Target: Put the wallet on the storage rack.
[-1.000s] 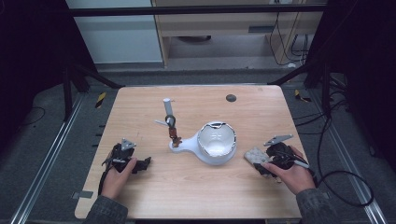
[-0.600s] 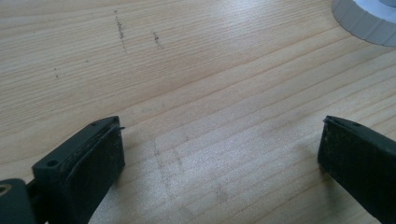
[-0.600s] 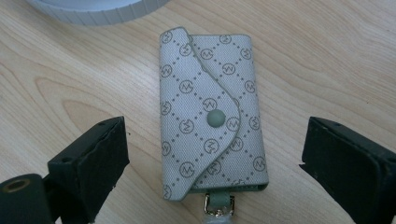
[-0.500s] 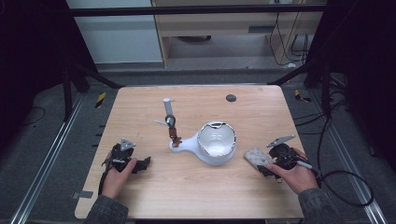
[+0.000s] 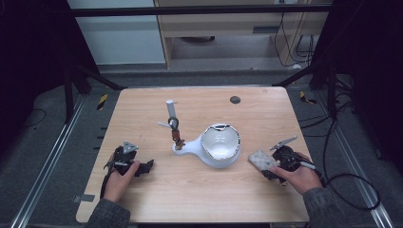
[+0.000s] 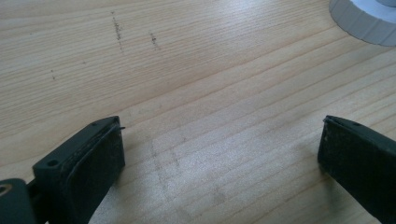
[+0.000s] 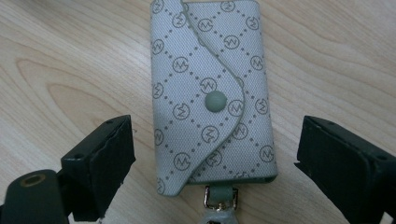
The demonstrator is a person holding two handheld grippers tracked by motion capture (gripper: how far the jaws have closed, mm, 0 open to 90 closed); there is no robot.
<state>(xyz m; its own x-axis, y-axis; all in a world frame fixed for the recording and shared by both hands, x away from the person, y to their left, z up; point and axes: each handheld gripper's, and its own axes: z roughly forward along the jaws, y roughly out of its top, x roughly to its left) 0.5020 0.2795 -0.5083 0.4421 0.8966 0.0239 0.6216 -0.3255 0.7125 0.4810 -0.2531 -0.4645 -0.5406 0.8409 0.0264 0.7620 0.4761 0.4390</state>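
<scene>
A small grey patterned pouch with a snap flap lies flat on the wooden table, between the wide-apart jaws of my right gripper. In the high view the pouch rests at the right, just left of the right gripper, which is open. My left gripper sits low at the table's left, open, with only bare wood between its jaws. A white bowl-shaped stand with a handle-like base occupies the middle.
A small upright post with a dark clip rises from the stand's left end. A dark round disc lies near the far edge. The white ribbed rim of the stand's base appears ahead of the left gripper. Cables trail off right.
The right gripper and the pouch have shifted slightly to the right and toward the near edge. The left hand has stayed in place.
</scene>
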